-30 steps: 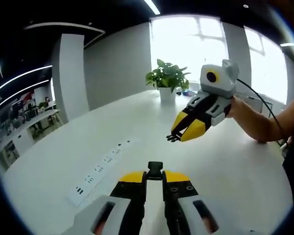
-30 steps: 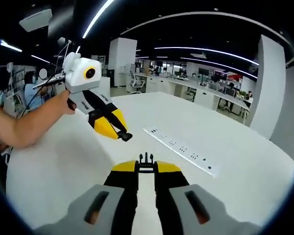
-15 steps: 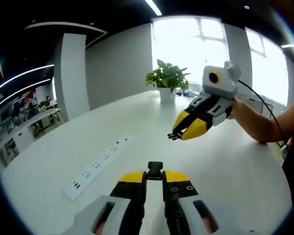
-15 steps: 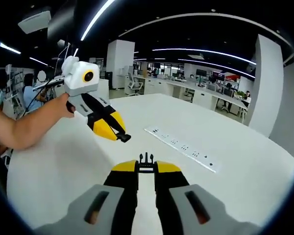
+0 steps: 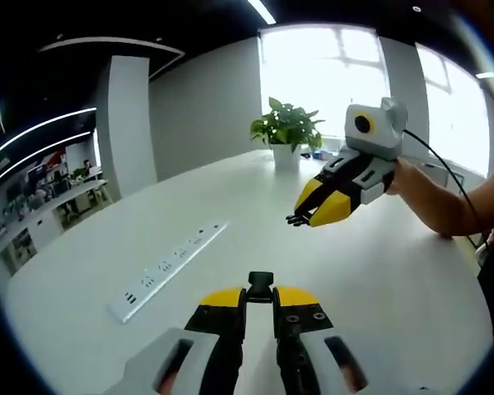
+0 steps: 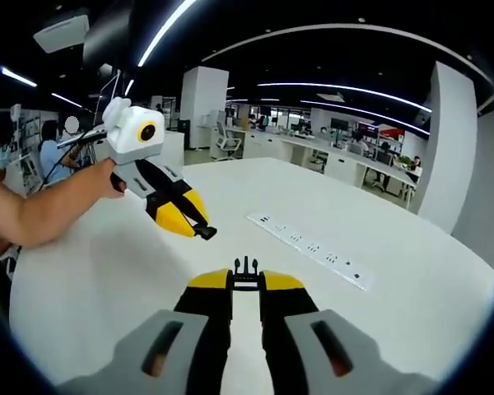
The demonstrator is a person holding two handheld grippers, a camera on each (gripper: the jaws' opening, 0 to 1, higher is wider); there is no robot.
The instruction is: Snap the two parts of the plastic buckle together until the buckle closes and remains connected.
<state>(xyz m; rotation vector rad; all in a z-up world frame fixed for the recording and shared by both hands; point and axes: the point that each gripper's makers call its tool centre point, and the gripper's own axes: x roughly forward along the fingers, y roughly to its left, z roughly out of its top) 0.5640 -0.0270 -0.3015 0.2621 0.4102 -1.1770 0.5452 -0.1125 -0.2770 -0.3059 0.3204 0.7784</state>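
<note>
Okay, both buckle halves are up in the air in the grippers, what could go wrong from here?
1. Each gripper pinches its half by a small end: the socket half in the left gripper, the pronged half in the right gripper. Pushing them together may twist one loose.
2. The halves are still apart and meet at an angle, so the prongs could miss.
3. A dropped half falls to the white table.
</note>
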